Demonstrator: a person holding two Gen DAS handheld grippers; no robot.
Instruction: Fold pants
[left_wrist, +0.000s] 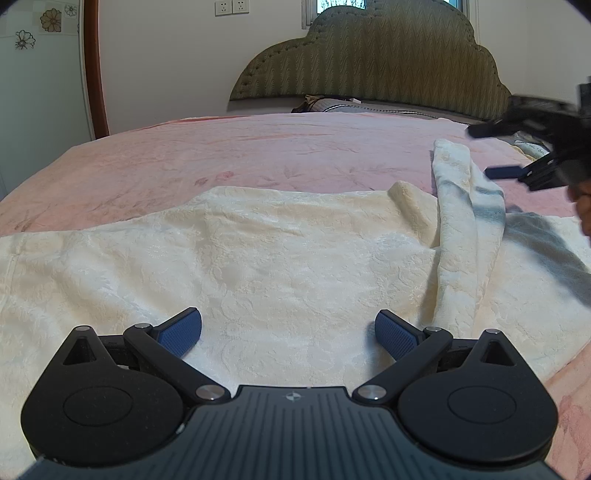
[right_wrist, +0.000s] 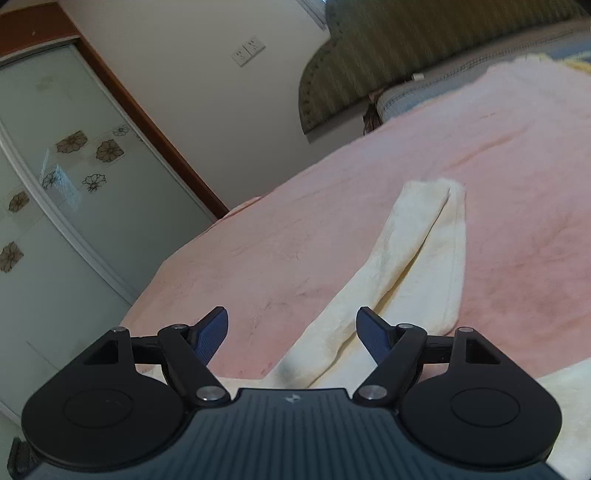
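Pink bedspread (left_wrist: 258, 147) covers the bed, with the cream pants (left_wrist: 258, 251) spread across the near side. Left gripper (left_wrist: 288, 332) hovers over the wide part, fingers apart, gripping nothing. Off to the right one leg (right_wrist: 424, 258) lies bunched in a ridge; the right gripper (right_wrist: 291, 332), released and looking blurry, could snag just one layer and drag everything crooked.

Pants (left_wrist: 258, 258) lie spread across the bed (left_wrist: 258, 147), one leg (right_wrist: 417, 266) reaching toward the headboard (left_wrist: 369, 66) behind; wardrobe (right_wrist: 55, 184) off left.
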